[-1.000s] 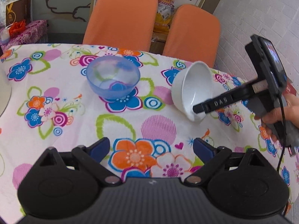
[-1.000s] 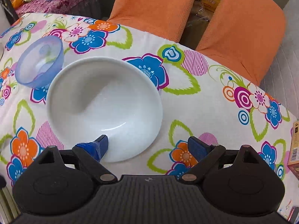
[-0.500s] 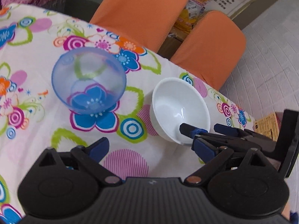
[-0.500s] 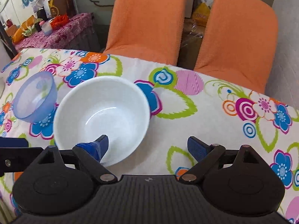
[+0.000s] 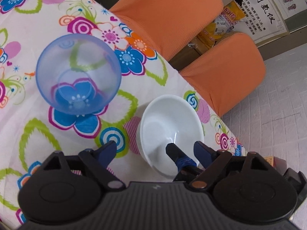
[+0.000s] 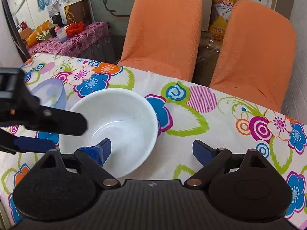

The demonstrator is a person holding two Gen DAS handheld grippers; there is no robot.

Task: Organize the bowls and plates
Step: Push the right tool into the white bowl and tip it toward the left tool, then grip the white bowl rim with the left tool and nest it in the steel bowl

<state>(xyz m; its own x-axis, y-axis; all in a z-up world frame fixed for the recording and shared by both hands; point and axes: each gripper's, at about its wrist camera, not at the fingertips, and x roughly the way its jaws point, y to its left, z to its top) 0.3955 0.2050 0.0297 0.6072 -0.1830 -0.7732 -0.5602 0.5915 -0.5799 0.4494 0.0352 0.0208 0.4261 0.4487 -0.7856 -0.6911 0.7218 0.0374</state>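
White bowl (image 6: 115, 122) now set down upright on bench (image 6: 220, 138); right hand-held gripper (image 6: 151, 149) open, left hand-held gripper (image 5: 155, 149) open, blue bowl (image 5: 78, 76) next

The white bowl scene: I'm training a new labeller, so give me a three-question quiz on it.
1. True or false: the right gripper is open, with one finger inside the white bowl.
2. Which bowl stands farther from the right gripper: A) the blue translucent bowl, B) the white bowl?
3. Fill in: both bowls stand upright on the ____ tablecloth.

Key: 1 true; 2 A; 3 floral.
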